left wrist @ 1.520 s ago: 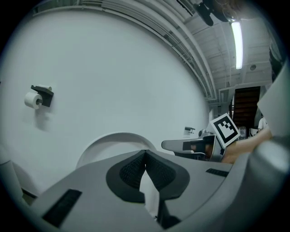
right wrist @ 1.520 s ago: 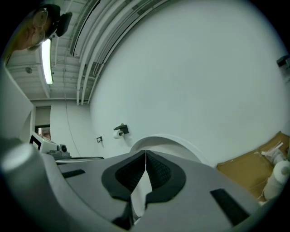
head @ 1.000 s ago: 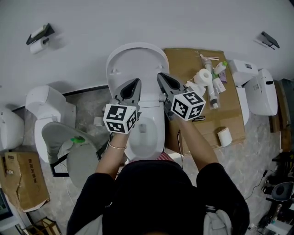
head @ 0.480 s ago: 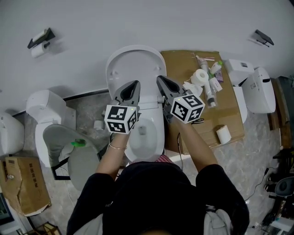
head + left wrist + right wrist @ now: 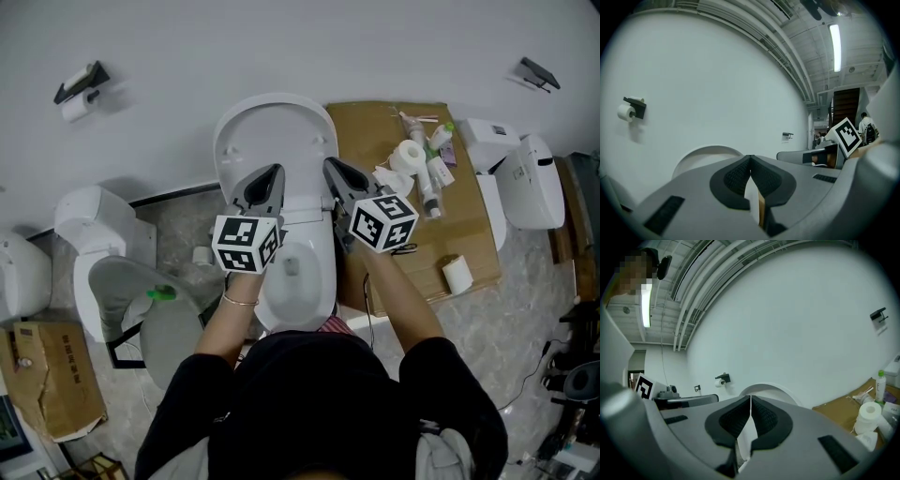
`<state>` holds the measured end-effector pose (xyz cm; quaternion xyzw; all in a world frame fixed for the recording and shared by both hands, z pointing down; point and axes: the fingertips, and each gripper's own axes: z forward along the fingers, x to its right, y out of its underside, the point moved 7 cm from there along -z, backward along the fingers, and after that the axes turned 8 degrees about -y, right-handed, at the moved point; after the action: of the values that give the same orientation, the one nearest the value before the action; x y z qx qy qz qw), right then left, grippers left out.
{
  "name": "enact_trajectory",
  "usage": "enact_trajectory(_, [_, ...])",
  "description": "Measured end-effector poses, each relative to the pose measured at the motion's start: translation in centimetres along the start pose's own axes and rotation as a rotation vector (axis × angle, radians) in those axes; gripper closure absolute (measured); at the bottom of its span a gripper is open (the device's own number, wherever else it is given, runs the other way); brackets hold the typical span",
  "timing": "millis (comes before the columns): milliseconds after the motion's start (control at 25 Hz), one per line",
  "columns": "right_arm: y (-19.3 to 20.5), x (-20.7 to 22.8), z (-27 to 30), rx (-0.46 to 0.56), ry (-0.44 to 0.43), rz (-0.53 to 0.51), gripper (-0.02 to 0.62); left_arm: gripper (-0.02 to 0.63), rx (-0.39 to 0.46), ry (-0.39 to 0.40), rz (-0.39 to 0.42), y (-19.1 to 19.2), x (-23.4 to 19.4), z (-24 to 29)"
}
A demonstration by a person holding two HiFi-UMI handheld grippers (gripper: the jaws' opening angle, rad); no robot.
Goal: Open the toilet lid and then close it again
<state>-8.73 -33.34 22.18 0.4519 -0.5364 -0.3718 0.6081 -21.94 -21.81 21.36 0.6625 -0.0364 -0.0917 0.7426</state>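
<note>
The white toilet lid (image 5: 275, 131) stands raised, leaning back toward the white wall, and the bowl (image 5: 298, 272) below it is uncovered. My left gripper (image 5: 273, 174) is shut and empty, its tips in front of the lid's lower left part. My right gripper (image 5: 332, 167) is also shut and empty, beside the lid's lower right edge. Whether either touches the lid cannot be told. In the left gripper view the shut left gripper (image 5: 750, 159) points over the lid's rounded top (image 5: 705, 154). In the right gripper view the shut right gripper (image 5: 750, 400) does the same, with the lid (image 5: 776, 391) just beyond.
A flattened cardboard sheet (image 5: 384, 131) right of the toilet carries toilet rolls (image 5: 412, 156) and bottles. Another toilet (image 5: 94, 225) stands at the left, white tanks (image 5: 530, 183) at the right. A paper holder (image 5: 80, 89) hangs on the wall. A cardboard box (image 5: 47, 375) sits lower left.
Only the head view has shifted slightly. Both grippers stay shut in front of the raised lid, which has not moved.
</note>
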Motion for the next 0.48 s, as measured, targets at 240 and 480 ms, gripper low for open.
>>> enact_trajectory(240, [0.5,2.0,0.1,-0.034,0.073,-0.019,0.572,0.601,-0.002,-0.02,0.01,-0.3,-0.3,0.6])
enact_trajectory(480, [0.7,4.0,0.8,-0.069,0.112,-0.068,0.572,0.601,0.011,-0.029,0.021,-0.5,-0.2,1.3])
